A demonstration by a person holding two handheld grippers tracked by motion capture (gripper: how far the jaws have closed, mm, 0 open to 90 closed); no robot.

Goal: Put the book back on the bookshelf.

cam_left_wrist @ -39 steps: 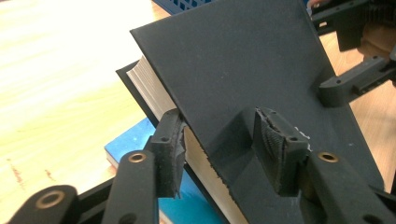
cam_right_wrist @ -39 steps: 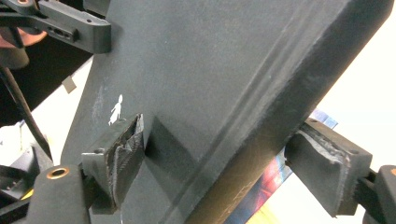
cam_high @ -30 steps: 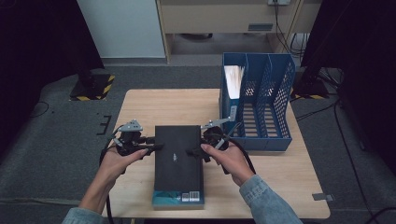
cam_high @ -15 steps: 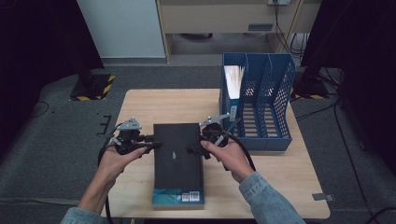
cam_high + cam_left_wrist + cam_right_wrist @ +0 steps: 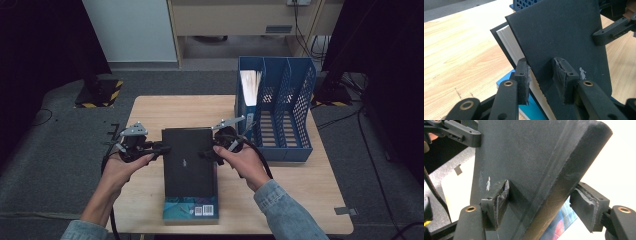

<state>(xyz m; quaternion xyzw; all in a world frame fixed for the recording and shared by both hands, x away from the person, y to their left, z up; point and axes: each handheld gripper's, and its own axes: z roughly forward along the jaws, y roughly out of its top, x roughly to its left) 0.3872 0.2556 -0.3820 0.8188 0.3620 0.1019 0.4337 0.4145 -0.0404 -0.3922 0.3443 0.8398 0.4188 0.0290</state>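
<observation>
The left claw [image 5: 541,75] has just been closing, and in its own view both pads now sit against the black book [image 5: 189,159] — one on the cover, one tucked in at the page edge — so it reads as a grip on that side. The right claw [image 5: 544,205] has been narrowing too; its one pad presses the cover, while the pad on the spine side looks just short of contact, so I would call it not yet clamped. Compared with a second ago the book in the high view has hardly shifted: its far end stands raised between the two claws, its near end rests on a teal book [image 5: 191,210] lying flat on the table [image 5: 310,200]. Judging from that, the pinch from both sides is nearly made and the lift can follow — probably toward the blue file rack [image 5: 300,150] that stands just beyond the right hand [image 5: 245,162]. The rack's leftmost slot already holds an upright bundle of pale papers or a book [image 5: 250,82]; the other two slots look empty.
</observation>
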